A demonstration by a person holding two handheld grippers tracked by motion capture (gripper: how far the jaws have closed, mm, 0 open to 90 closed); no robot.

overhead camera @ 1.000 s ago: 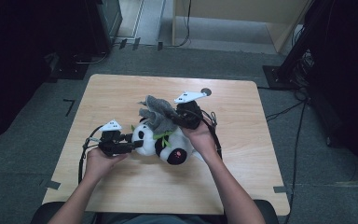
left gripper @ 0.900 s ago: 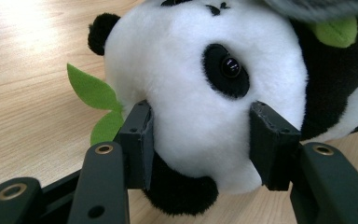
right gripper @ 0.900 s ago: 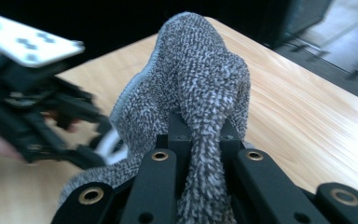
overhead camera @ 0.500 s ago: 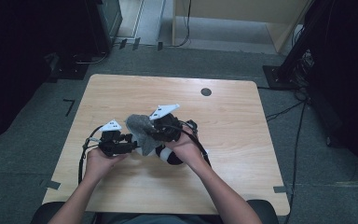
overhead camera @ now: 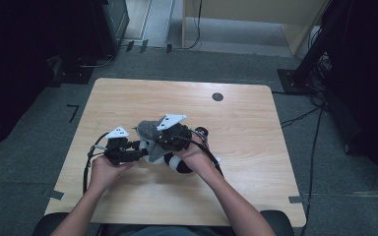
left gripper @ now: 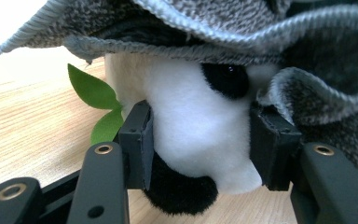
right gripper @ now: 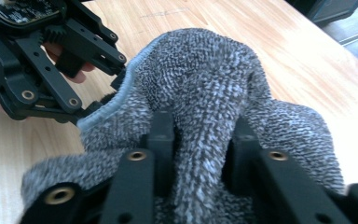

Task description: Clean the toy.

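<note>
A black-and-white plush panda (overhead camera: 179, 162) (left gripper: 200, 126) with green leaves (left gripper: 98, 100) lies on the wooden table (overhead camera: 246, 128). My left gripper (overhead camera: 140, 153) (left gripper: 200, 140) is shut on the panda's head, one jaw on each side. A grey towel (overhead camera: 147, 132) (right gripper: 205, 88) drapes over the panda's head. My right gripper (overhead camera: 163, 142) (right gripper: 200, 135) is shut on a fold of that towel, holding it above the panda, right beside the left gripper.
A small dark round mark (overhead camera: 217, 97) sits near the table's far edge. Cables (overhead camera: 86, 167) trail from both grippers. Dark equipment and a stand (overhead camera: 320, 64) surround the table on the grey floor.
My right gripper has carried the grey towel leftward and nearer, from behind the panda to over its head. The left gripper has stayed on the panda.
</note>
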